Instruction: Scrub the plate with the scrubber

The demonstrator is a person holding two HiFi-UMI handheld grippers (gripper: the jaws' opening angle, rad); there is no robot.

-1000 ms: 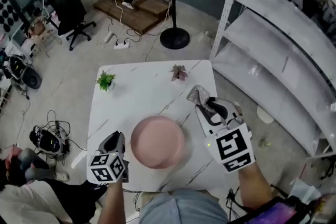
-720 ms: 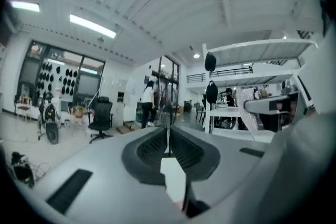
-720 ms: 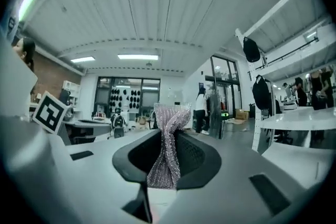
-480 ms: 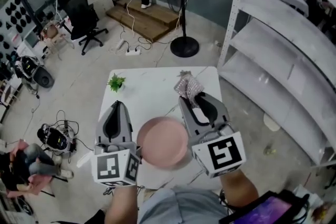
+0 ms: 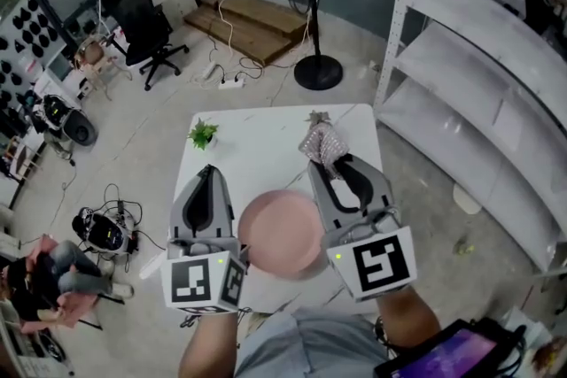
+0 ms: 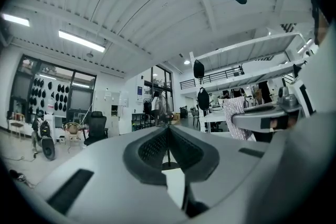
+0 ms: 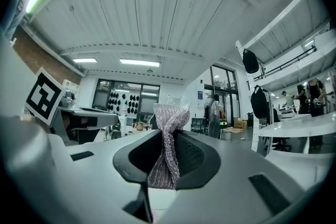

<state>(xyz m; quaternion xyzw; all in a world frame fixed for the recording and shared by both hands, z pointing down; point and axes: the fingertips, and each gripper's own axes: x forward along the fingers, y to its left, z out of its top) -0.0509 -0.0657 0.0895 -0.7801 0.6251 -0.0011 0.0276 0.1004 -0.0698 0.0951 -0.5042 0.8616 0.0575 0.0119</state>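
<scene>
**Head view.** The pink plate [image 5: 282, 235] lies on the near part of the white table [image 5: 252, 150], between the two grippers and lower than both. The left gripper [image 5: 209, 173] sits to the plate's left. The right gripper [image 5: 326, 162] sits to its right and carries a silvery mesh scrubber [image 5: 319, 141], which pokes out past its tips beyond the plate's far rim. To scrub, the right gripper probably needs to draw back and tip downward until the mesh meets the plate's face.

**Left gripper view.** The fingers are pressed together with nothing between them. They look across the room, not down at the plate. A light plate is likely to slide on a smooth top, so releasing these fingers and bracing the near rim would help.

**Right gripper view.** The fingers are clenched on the scrubber's bunched middle, and a tuft stands clear above the tips. That free tuft should be what touches the plate. Light pressure and small circles would keep the hard tips off it.
</scene>
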